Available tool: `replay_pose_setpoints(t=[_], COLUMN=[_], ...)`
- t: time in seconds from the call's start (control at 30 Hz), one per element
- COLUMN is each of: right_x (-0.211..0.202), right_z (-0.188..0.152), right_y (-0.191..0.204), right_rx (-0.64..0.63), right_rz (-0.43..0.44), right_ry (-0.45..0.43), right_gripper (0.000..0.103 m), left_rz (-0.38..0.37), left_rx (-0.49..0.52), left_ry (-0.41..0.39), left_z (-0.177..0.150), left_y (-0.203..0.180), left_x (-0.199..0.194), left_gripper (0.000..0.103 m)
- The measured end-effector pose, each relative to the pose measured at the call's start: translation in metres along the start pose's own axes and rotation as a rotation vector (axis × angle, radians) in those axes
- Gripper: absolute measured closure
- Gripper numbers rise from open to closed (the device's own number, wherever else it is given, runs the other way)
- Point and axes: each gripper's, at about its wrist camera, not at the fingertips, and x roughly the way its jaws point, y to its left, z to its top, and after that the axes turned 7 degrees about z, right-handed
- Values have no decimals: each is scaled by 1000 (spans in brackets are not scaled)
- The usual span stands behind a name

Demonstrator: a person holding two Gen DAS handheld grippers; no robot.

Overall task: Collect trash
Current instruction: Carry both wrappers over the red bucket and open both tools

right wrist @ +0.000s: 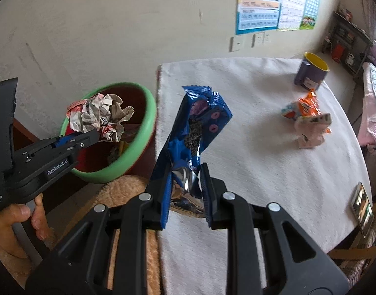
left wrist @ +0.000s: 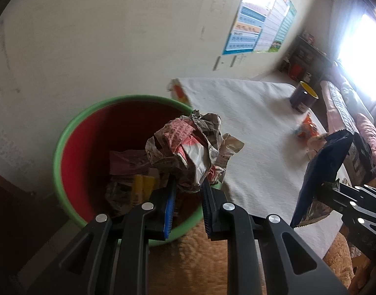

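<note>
My left gripper point(left wrist: 188, 184) is shut on a crumpled ball of newspaper point(left wrist: 192, 147), which hangs over the open mouth of the red bin with a green rim point(left wrist: 65, 132). From the right wrist view the same paper ball point(right wrist: 99, 116) sits above the bin point(right wrist: 148, 113), with the left gripper point(right wrist: 97, 135) clamped on it. My right gripper point(right wrist: 185, 179) is shut on a blue snack wrapper point(right wrist: 197, 120), held upright over the left edge of the white-clothed table point(right wrist: 261, 172). An orange wrapper point(right wrist: 305, 115) lies on the cloth further right.
The bin holds several papers and a yellow scrap point(left wrist: 141, 186). A purple mug with yellow inside point(right wrist: 310, 73) stands at the table's far side. A phone point(right wrist: 362, 206) lies near the right edge. A hand point(right wrist: 23, 216) holds the left gripper. Wall and poster lie behind.
</note>
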Motion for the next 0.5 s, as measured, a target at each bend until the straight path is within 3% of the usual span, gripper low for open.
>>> replay_pose_setpoints(t=[0.5], right_x=[40], right_z=[40], right_y=[55], right_rx=[-42], right_rz=[151], right_ry=[21], right_gripper=[81], left_rz=[147], left_rx=[-114], left_ry=[7], left_z=[-2], left_y=[76], left_x=[3], left_gripper=[85])
